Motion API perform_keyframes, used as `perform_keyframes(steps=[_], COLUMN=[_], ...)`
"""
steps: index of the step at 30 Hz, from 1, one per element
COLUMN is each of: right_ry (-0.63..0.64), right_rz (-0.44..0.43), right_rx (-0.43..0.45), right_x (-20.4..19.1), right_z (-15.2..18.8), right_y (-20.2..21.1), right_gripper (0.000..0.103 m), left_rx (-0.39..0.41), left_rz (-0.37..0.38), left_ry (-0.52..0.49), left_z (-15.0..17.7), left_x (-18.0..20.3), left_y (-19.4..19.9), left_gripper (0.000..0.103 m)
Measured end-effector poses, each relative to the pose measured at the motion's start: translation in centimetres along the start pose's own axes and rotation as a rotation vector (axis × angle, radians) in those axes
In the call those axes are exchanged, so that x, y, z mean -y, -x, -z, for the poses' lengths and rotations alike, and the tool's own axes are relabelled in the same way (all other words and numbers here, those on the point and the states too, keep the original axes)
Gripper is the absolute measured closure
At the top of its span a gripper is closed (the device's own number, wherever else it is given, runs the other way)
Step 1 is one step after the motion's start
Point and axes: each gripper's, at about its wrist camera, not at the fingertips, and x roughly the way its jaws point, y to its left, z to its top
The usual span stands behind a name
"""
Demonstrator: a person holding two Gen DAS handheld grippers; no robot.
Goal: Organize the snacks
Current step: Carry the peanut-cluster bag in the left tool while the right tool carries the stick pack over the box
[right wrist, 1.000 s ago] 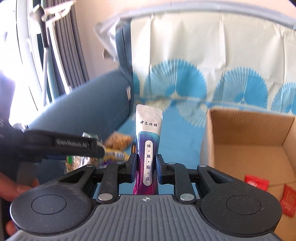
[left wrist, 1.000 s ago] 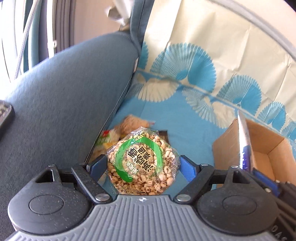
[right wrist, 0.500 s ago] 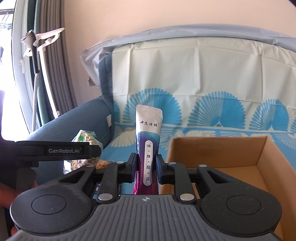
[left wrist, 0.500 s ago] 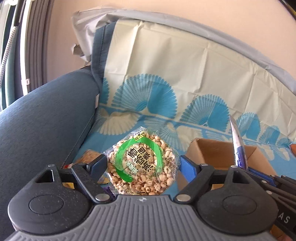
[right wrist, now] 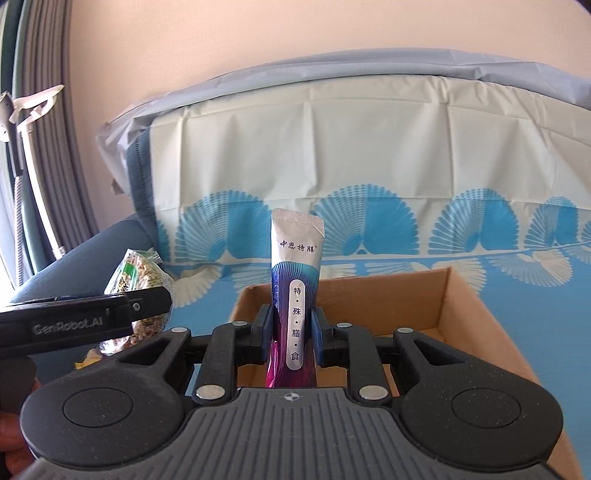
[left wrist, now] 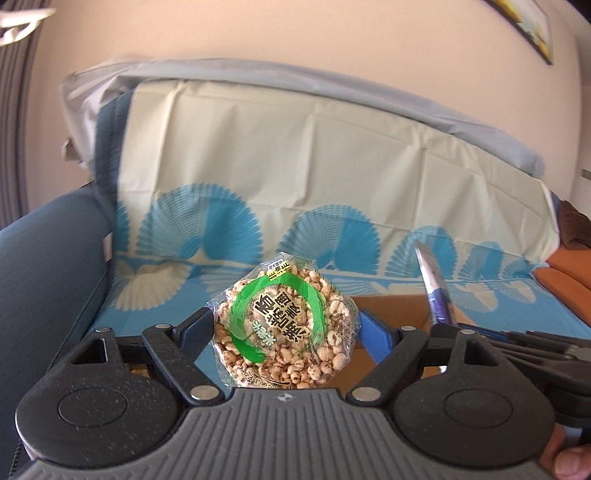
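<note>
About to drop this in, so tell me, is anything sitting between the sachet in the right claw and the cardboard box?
Nothing visible does. The sachet stands upright in the right claw, with the open cardboard box directly ahead of it.

A blue sofa (right wrist: 85, 254) carries a cream cover (right wrist: 332, 155) printed with blue fan shapes, draped over its back and seat. Grey curtains (right wrist: 55, 122) hang at the left beside a white stand (right wrist: 26, 122). A framed picture (left wrist: 532, 26) hangs on the beige wall (left wrist: 295, 44).
</note>
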Motion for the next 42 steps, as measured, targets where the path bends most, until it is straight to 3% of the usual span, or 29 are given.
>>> perform_keyframes(steps=[7,15,42], right_ry=[-0.016,-0.015,0.035], right_rz=[0.094,0.157,0.154], right_rx=[-0.002,-0.022,-0.038], right_x=[3.1,5.1,4.2], right_z=[0.3,0.7,1.2], right_y=[0.2,0.4,0.0], right_gripper=[0.080,0.080,0.080], left_rx=[0.057,0.052,0.039], left_rz=[0.096,0.153,0.191], left_ry=[-0.089,-0.083,-0.061], left_z=[0.4,0.7,0.7], left_x=[3.9,5.3,5.5], left_y=[0.2,-0.3,-0.5], left_gripper=[0.016,0.016,0.015])
